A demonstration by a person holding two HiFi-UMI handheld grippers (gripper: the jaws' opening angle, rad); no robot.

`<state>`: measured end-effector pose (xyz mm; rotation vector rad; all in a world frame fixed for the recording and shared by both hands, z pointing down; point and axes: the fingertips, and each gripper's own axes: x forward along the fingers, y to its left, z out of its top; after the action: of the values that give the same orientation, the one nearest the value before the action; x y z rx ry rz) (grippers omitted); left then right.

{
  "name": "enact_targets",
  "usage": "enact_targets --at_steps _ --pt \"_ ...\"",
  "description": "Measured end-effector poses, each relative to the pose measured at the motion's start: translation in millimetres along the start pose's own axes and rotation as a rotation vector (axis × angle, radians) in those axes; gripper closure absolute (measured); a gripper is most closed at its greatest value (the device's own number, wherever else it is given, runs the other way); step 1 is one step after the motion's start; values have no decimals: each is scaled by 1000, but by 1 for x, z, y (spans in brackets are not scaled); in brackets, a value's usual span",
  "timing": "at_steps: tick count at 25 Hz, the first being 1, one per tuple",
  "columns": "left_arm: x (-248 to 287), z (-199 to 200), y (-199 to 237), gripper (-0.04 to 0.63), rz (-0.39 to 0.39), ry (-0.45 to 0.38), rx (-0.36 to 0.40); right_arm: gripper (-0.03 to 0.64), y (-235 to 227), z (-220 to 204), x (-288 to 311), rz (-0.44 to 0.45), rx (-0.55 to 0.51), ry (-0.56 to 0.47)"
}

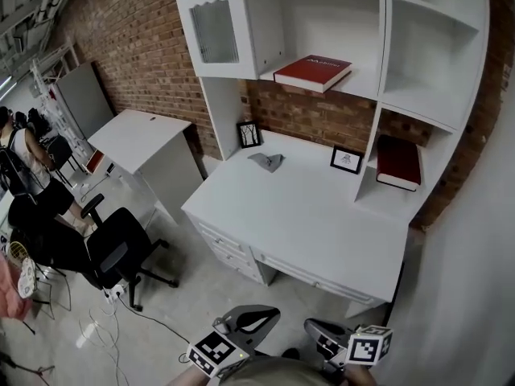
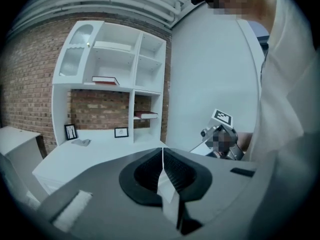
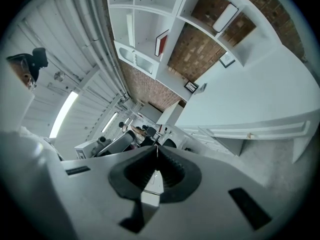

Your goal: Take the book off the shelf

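Observation:
A red book (image 1: 312,72) lies flat on the middle shelf of the white hutch (image 1: 370,22) above the desk (image 1: 306,215). It shows small in the left gripper view as the red book (image 2: 105,80) and in the right gripper view as the red book (image 3: 161,43). A second dark red book (image 1: 398,162) lies in the low right compartment. My left gripper (image 1: 268,315) and right gripper (image 1: 311,326) sit at the bottom edge, well short of the desk, both shut and empty. The left gripper (image 2: 162,156) and the right gripper (image 3: 156,154) each show closed jaws.
Two small picture frames (image 1: 249,133) (image 1: 346,159) and a grey crumpled thing (image 1: 267,162) sit on the desk. A black office chair (image 1: 121,252) and a second white desk (image 1: 141,139) stand to the left. People (image 1: 24,175) are at the far left, with cables on the floor.

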<state>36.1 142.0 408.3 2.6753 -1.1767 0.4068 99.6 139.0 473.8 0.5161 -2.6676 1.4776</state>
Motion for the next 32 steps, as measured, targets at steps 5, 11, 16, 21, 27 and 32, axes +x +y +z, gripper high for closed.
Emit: enact_targets --at_steps 5,11,16,21,27,32 --pt "15 0 -2 586 19 13 -29 611 -7 1 -1 36 0 49" --pt "37 9 2 586 -2 13 -51 611 -23 8 -9 34 37 33" --pt "57 7 8 586 -40 19 -52 611 -38 21 -13 6 51 -5" --pt "73 15 25 586 -71 -7 -49 611 -51 38 -8 -36 64 -24" --pt "82 19 64 586 -88 -20 -77 611 -57 62 16 -68 43 -6" --pt "90 26 99 586 -95 -37 -109 611 -64 82 35 -99 50 0"
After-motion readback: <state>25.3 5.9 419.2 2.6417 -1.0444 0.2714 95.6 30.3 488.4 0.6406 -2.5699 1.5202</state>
